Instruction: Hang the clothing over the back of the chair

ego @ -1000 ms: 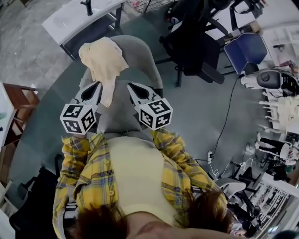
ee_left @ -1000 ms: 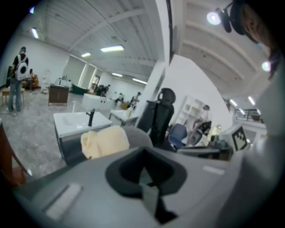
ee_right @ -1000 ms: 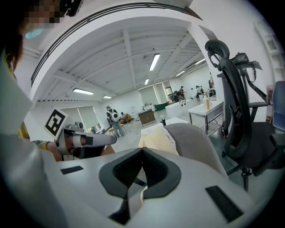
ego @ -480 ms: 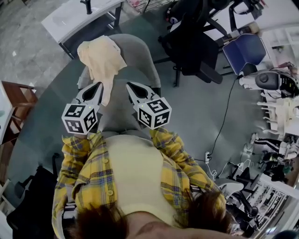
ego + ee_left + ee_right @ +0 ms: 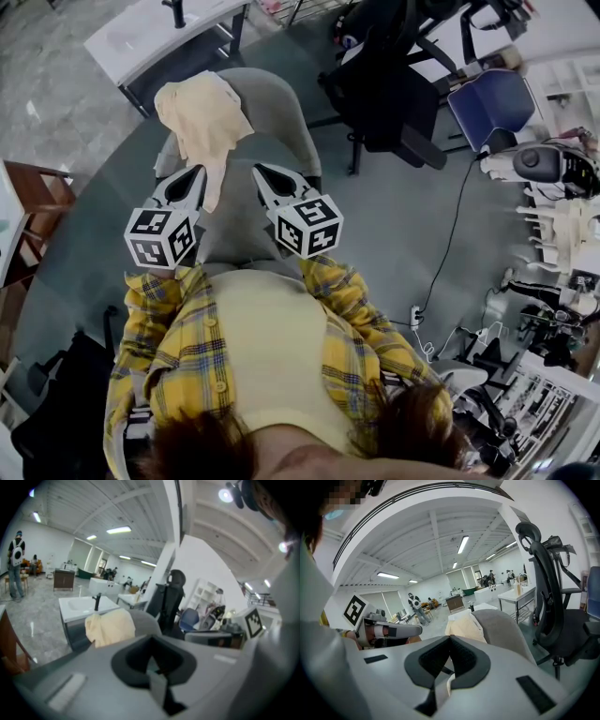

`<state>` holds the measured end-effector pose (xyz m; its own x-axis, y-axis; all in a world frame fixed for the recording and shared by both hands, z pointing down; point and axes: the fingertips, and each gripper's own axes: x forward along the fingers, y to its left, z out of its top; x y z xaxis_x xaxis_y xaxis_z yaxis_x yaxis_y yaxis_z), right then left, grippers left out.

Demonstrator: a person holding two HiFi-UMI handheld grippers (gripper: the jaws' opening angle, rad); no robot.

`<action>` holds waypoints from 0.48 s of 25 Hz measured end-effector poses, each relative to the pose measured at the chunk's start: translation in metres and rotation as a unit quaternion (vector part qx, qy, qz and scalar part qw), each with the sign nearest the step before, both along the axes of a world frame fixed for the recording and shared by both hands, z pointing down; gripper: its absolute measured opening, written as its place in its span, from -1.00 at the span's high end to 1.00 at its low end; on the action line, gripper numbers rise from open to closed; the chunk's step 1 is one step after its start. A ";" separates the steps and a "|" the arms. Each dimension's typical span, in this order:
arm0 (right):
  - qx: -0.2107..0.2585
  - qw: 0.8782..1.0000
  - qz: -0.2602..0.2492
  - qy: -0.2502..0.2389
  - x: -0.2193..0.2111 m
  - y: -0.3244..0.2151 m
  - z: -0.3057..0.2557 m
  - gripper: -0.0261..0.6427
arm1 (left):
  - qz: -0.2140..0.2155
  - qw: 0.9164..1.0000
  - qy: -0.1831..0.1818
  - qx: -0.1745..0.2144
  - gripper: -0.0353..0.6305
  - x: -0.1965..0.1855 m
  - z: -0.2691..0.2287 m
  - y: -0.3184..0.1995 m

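The cream garment [image 5: 202, 117] is hanging over the top edge of the grey chair [image 5: 277, 108], bunched at the left corner of the backrest as the head view shows it. One strip is trailing down the front of the backrest towards the seat.

The left gripper [image 5: 194, 175] is hovering just in front of that trailing strip. Its jaws are pressing together with nothing between them, and the garment is showing beyond their tips in the left gripper view. The right gripper [image 5: 263, 172] is hovering beside it over the seat, apart from the cloth. Its jaws are also meeting on nothing.

The person in the yellow plaid shirt [image 5: 178, 347] is standing at the seat's front edge. A white desk [image 5: 155, 33] is standing behind the chair, and a black office chair [image 5: 389, 94] is standing to the right.
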<state>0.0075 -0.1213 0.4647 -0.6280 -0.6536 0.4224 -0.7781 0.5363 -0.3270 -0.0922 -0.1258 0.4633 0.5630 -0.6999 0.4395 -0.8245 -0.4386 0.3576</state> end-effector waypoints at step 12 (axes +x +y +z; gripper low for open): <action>-0.001 1.000 -0.006 0.000 -0.004 -0.002 0.002 0.88 | -0.004 1.000 -0.006 -0.005 0.88 -0.002 0.004 -0.002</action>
